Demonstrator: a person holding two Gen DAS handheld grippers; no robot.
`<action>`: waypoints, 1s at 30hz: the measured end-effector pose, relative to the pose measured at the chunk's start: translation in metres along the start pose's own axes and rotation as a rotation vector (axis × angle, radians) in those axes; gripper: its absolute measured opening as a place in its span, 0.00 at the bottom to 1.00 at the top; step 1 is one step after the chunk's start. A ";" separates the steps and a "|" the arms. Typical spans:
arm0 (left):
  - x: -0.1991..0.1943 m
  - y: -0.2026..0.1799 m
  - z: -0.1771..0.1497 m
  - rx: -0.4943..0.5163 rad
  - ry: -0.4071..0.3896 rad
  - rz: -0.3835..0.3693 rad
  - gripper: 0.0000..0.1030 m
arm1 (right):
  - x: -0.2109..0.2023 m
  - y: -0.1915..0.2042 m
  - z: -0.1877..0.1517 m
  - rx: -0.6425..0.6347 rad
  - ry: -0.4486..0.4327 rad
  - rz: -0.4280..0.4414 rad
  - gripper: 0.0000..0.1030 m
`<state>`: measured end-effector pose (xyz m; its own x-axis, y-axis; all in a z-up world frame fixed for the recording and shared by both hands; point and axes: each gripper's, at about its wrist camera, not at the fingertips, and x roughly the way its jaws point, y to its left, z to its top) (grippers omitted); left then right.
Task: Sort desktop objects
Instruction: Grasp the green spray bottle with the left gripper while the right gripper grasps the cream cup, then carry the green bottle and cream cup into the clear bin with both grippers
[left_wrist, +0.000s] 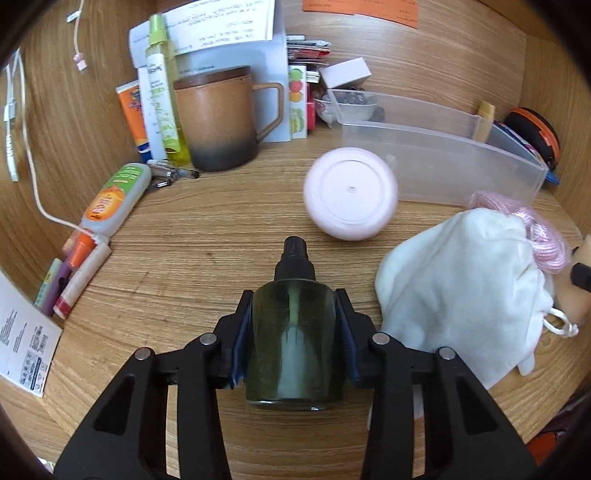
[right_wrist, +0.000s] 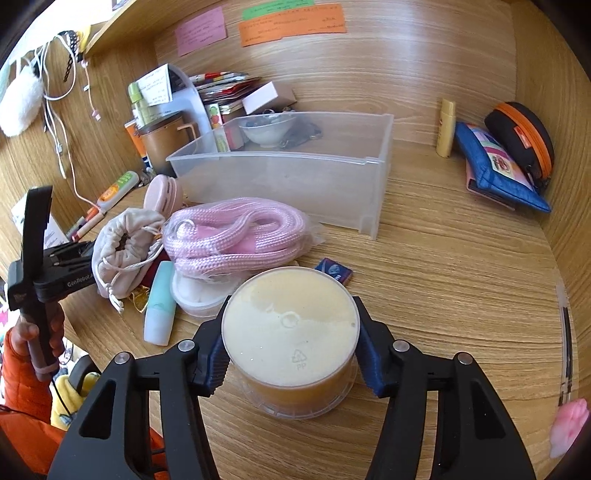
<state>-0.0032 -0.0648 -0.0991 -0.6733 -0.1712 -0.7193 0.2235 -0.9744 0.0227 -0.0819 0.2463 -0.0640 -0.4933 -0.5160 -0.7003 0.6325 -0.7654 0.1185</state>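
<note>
My left gripper is shut on a dark green spray bottle with a black nozzle, held lying along the fingers above the wooden desk. My right gripper is shut on a round plastic tub of yellowish cream, its base facing the camera. A clear plastic bin stands behind; it also shows in the left wrist view. The left gripper's body shows at the left of the right wrist view.
A pink round case, a white drawstring pouch, bagged pink rope, a brown mug, tubes and pens, a mint tube, a blue pouch and an orange-trimmed case lie around.
</note>
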 end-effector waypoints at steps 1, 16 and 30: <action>0.000 0.000 0.000 -0.008 -0.002 0.002 0.40 | -0.002 -0.001 0.001 -0.001 -0.004 -0.006 0.52; -0.043 0.017 0.015 -0.070 -0.096 -0.034 0.40 | -0.032 -0.009 0.036 -0.038 -0.089 -0.040 0.52; -0.075 -0.009 0.073 0.104 -0.121 -0.157 0.40 | -0.040 0.001 0.081 -0.093 -0.113 0.037 0.52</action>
<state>-0.0064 -0.0542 0.0058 -0.7754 -0.0260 -0.6309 0.0396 -0.9992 -0.0074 -0.1103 0.2350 0.0211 -0.5295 -0.5870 -0.6124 0.7012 -0.7092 0.0735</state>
